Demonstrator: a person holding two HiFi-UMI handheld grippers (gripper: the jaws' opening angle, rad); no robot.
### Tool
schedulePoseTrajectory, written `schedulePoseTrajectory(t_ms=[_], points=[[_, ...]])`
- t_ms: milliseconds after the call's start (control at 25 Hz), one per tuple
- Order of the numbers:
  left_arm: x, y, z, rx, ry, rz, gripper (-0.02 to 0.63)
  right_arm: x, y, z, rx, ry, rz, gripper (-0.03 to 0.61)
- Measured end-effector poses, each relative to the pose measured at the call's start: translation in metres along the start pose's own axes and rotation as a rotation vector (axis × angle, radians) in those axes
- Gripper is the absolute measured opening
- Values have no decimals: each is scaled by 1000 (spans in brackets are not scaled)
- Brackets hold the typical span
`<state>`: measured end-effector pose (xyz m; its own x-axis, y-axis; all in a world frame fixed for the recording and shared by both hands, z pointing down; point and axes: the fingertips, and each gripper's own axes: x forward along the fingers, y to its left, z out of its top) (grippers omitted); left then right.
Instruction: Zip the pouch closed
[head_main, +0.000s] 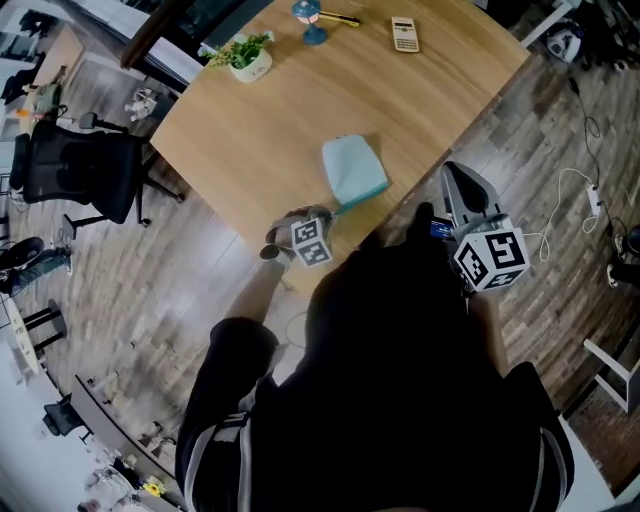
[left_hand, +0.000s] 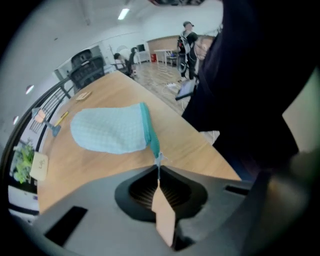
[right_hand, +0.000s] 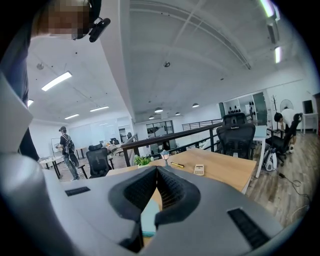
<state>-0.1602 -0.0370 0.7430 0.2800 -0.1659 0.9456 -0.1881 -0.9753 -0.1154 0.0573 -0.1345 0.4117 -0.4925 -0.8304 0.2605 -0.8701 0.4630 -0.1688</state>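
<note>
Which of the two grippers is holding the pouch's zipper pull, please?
The left gripper: its jaws pinch the zipper pull of the teal pouch, while the right gripper is shut on nothing, away from it.

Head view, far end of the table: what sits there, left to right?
potted plant → small blue lamp → yellow pen → calculator
</note>
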Motion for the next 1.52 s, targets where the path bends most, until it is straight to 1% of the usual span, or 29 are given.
schedulePoseTrajectory(t_ms=[80, 160, 240, 280, 360, 400, 440, 480, 560, 680, 720, 760, 880, 1040, 1120, 1240, 1400, 1520], points=[[-29, 10, 23, -146, -126, -3, 11, 1, 0, -2, -6, 4, 6, 14], [-68, 24, 50, -281, -273, 17, 11, 3, 6, -1, -24, 1, 36, 14], [-109, 37, 74, -374, -413, 43, 11, 4, 22, 1, -64, -8, 99, 14], [-130, 42, 86, -399, -478, 58, 11, 6, 33, 2, -92, -12, 139, 14], [-168, 51, 108, -409, -590, 97, 11, 8, 59, 4, -170, -8, 237, 18], [-185, 55, 118, -401, -637, 117, 11, 10, 73, 3, -227, 3, 290, 56], [-201, 57, 128, -392, -681, 133, 11, 10, 87, 1, -302, 20, 341, 152], [-215, 58, 137, -383, -721, 143, 11, 9, 100, -3, -388, 40, 387, 184], [-238, 57, 153, -365, -791, 143, 11, 3, 124, -10, -545, 62, 450, 184], [-267, 49, 172, -338, -885, 99, 11, -2, 149, -13, -762, 20, 484, 184], [-273, 47, 176, -331, -905, 83, 11, -3, 152, -13, -813, 9, 480, 184], [-278, 45, 180, -324, -919, 71, 11, -4, 153, -12, -843, -1, 472, 183], [-286, 43, 186, -307, -941, 60, 11, -4, 147, -6, -877, -29, 444, 146], [-287, 46, 190, -296, -945, 67, 11, -4, 147, -4, -921, -38, 453, 138], [-288, 47, 193, -299, -951, 70, 11, -7, 147, -5, -935, -36, 461, 138], [-291, 49, 196, -332, -959, 60, 11, -8, 147, -8, -937, -28, 464, 140], [-285, 45, 200, -285, -939, 59, 12, -8, 143, -5, -936, -36, 433, 137], [-282, 41, 202, -252, -927, 71, 12, -11, 142, -5, -942, -38, 429, 133]])
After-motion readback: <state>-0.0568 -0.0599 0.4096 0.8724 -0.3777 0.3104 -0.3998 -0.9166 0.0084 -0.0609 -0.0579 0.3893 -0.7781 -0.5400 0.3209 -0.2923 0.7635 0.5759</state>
